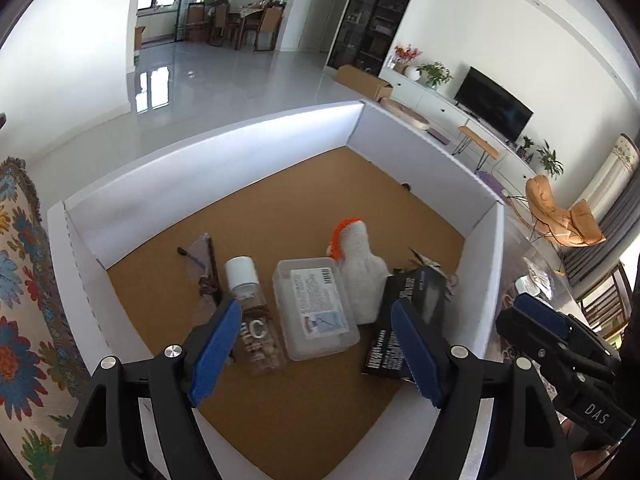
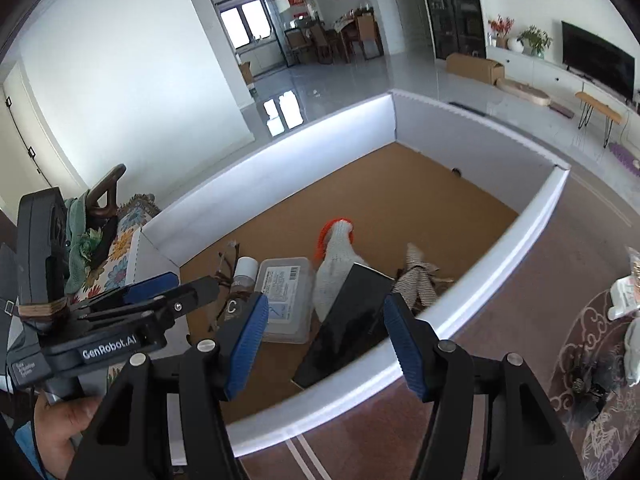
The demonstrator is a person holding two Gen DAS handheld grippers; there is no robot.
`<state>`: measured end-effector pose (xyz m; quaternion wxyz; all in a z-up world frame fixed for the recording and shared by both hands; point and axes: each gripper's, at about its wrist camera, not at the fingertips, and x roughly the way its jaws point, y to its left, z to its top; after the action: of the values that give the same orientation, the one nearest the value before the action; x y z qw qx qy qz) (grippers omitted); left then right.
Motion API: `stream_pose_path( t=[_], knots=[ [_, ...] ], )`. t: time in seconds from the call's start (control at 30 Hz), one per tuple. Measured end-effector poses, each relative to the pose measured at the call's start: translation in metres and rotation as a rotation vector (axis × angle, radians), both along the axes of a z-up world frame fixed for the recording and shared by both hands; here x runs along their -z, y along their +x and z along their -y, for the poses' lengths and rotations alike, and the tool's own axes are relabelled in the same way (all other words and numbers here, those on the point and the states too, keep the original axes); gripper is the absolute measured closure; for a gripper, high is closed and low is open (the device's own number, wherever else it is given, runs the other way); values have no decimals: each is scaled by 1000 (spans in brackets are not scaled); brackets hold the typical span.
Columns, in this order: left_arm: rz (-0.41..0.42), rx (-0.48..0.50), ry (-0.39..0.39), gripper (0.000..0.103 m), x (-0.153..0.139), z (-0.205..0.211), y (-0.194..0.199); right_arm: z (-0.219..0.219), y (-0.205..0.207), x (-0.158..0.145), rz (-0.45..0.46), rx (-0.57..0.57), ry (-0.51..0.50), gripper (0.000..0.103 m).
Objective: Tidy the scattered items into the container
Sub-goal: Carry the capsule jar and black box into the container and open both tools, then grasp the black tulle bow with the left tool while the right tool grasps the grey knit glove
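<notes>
A large white box [image 1: 424, 152] with a brown floor holds several items: a clear bottle with a white cap [image 1: 252, 312], a clear plastic case [image 1: 314, 308], a white glove with an orange cuff [image 1: 360, 264], a black box [image 1: 404, 320] leaning on the right wall, glasses [image 1: 204, 268] and a striped cloth [image 2: 418, 280]. My left gripper [image 1: 316, 354] is open and empty above the box's near side. My right gripper [image 2: 324, 344] is open and empty over the box's near rim [image 2: 360, 376], just above the black box [image 2: 344, 328]. Each gripper shows in the other's view.
A floral cloth [image 1: 20, 300] lies left of the box. A patterned brown tabletop [image 2: 520, 300] runs to the right, with small packets [image 2: 628, 292] at its far right. Beyond are a tiled floor, a TV unit and an orange chair [image 1: 560, 216].
</notes>
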<state>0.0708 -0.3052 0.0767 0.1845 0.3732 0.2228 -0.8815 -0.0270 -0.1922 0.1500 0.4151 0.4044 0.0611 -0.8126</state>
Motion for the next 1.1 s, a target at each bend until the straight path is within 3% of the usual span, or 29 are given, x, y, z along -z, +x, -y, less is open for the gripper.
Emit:
stream_pose_path(
  t=[0.13,0.23,0.3,0.37,0.47,0.6,0.67,0.87,0.97,1.1],
  knots=[
    [-75,135,-56,26,-21,-63,-9,-94,22,1,-130,147,-8,42],
    [-89,262,-27,7,-10,-121,-11,-176,37,25,-185,298,76,42],
    [-61,348,15,5,12,-162,-17,-227,46,47,-220,398,196,42],
    [24,437,44,5,41,-201,-35,-274,51,69,-220,472,302,42],
    [102,495,41,5,66,-242,-63,-329,55,90,-214,583,393,42],
    [85,455,33,5,69,-266,-109,-361,54,102,-184,657,402,42],
    [93,408,-8,5,70,-274,-137,-361,51,101,-166,651,387,42],
    [151,277,-19,5,79,-282,-217,-354,44,100,-114,612,363,41],
    [162,226,7,5,81,-284,-244,-360,42,97,-86,612,328,41],
    [197,185,-23,5,93,-291,-268,-355,46,96,-108,613,354,41]
  ],
)
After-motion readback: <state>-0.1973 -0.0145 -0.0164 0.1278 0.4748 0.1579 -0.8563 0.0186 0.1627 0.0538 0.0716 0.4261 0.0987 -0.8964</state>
